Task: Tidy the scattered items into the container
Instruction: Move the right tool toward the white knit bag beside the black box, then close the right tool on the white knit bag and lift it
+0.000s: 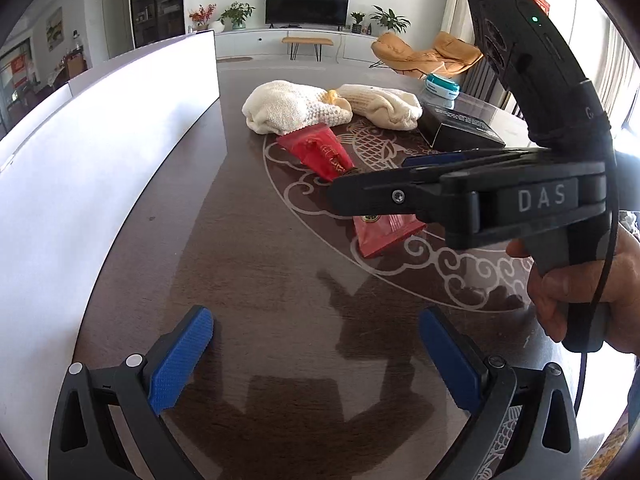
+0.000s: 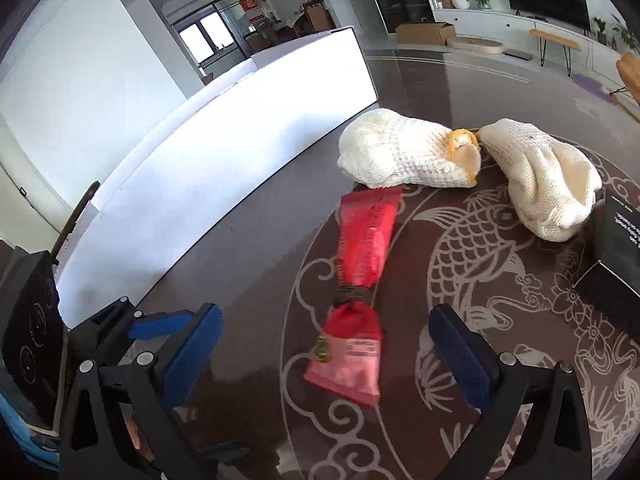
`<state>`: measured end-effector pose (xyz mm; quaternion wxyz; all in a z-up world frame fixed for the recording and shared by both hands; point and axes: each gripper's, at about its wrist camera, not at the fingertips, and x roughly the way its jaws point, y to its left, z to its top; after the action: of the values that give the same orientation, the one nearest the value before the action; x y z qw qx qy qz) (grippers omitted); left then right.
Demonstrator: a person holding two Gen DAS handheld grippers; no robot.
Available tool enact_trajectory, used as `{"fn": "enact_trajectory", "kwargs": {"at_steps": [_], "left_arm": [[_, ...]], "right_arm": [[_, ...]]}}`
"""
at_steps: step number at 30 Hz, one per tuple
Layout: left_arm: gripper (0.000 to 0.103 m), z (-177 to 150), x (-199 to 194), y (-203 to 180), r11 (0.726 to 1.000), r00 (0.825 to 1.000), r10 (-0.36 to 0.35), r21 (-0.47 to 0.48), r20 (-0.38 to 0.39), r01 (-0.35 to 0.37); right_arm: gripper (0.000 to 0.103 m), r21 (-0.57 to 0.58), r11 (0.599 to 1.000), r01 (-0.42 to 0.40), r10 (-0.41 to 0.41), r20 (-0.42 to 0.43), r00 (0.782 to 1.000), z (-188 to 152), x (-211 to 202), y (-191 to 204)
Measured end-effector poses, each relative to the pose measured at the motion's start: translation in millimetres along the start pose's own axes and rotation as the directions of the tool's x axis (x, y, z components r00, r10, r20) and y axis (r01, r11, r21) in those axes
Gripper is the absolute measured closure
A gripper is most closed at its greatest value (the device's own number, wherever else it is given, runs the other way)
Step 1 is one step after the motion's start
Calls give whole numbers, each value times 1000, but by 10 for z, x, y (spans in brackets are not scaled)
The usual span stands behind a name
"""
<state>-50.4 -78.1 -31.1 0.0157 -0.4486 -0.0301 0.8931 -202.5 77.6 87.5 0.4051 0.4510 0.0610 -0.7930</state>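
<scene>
Left wrist view
Room: a living room with a television (image 1: 307, 5) on a low white cabinet, potted plants beside it and an orange lounge chair (image 1: 430, 53) behind the table.
Surface: a dark glossy table (image 1: 256, 264) with a pale fish motif (image 1: 374, 144) inlaid in an oval border.
Container: a white box (image 1: 120, 152) standing left of the fish motif, its long wall running away from the camera.
Red snack packet (image 1: 320, 152): lying just left of the fish motif, partly hidden behind the right gripper.
Cream knitted items: one (image 1: 286, 107) and another (image 1: 384, 106) lying beyond the fish motif, side by side, something yellow between them.
Black box (image 1: 460, 126): right of the fish motif, near the second knitted item.
Left gripper (image 1: 316, 344): low over bare table nearer the camera than the fish motif, blue pads wide apart, nothing between them.
Right gripper (image 1: 340, 196): seen side-on, held by a hand (image 1: 576, 284), its tip over the red packet; its jaw gap cannot be told here.

Right wrist view
Surface: the same table, the fish motif (image 2: 472, 244) at centre right.
Red snack packet (image 2: 356, 292): lying lengthwise left of the fish motif, pinched at its middle by a dark band.
Right gripper (image 2: 326, 344): pads spread apart, either side of the packet's near end, not touching it.
Container (image 2: 224, 152): far left of the fish motif, well apart from the packet.
Cream knitted items (image 2: 400, 152) (image 2: 540, 176): beyond the fish motif.
</scene>
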Motion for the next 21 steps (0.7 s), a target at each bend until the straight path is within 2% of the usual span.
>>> {"fn": "enact_trajectory", "kwargs": {"at_steps": [3,8,11,13,14,15,16,18,21], "left_arm": [[0,0,2,-1,1000,1000,-4,1,1,4],[0,-7,1,6,1000,1000,-10,-2,4,10],[0,0,14,20,1000,1000,-16,-3,5,16],[0,1,8,35,1000,1000,-25,-6,8,25],[0,3,8,42,1000,1000,-28,-10,9,28],[0,5,7,43,1000,1000,-29,-11,10,29],[0,2,9,43,1000,1000,-29,-11,10,29],[0,6,17,37,1000,1000,-25,-8,9,25],[0,0,22,11,1000,1000,-14,0,4,14]], "right_arm": [[0,49,989,140,-142,32,989,-17,-62,-213],[0,183,951,248,-261,51,964,116,-77,-578],[0,221,946,239,-258,61,964,189,-91,-712],[0,251,952,174,-201,85,976,212,-160,-790],[0,270,956,115,-149,108,983,196,-205,-842],[0,295,953,70,-114,135,984,133,-264,-912],[0,320,945,59,-113,152,982,111,-305,-1001],[0,352,930,103,-167,158,973,115,-337,-1069],[0,328,931,160,-213,132,968,273,-241,-1073]]}}
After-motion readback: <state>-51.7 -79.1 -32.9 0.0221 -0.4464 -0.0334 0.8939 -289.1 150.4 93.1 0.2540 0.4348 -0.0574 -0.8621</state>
